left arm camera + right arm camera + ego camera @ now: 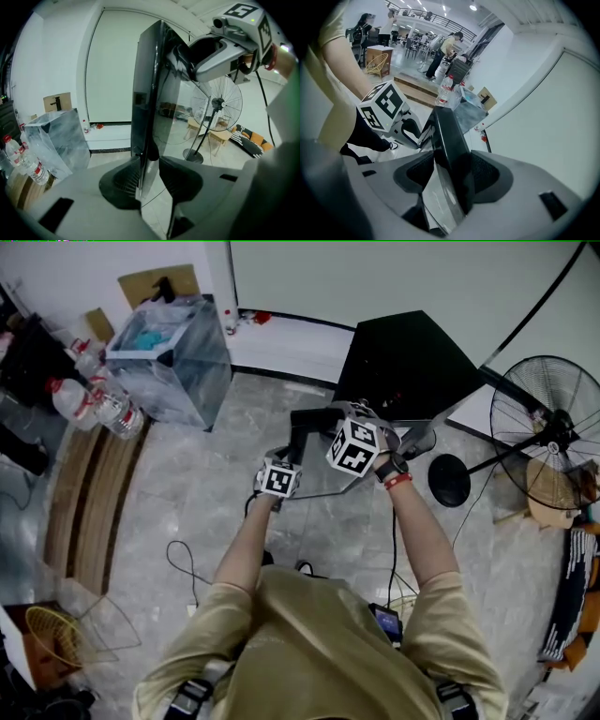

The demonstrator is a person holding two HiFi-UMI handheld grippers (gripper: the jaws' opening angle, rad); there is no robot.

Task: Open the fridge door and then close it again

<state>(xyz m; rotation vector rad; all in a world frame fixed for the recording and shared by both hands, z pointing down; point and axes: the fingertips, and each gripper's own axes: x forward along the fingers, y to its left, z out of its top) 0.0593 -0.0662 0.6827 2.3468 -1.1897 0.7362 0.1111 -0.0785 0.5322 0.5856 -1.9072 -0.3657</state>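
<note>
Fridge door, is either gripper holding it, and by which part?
Both: the left gripper and right gripper each clamp the fridge door by its edge, the right higher up.

Mirror-glossy, smooth finish on the tall black fridge door (145, 93). Matt, finely ribbed black pads (123, 183) in the smooth grey plastic left tongs (149, 164). Polished grey marble-look floor (234, 456). Crinkled clear plastic around the square bin (173, 362).
</note>
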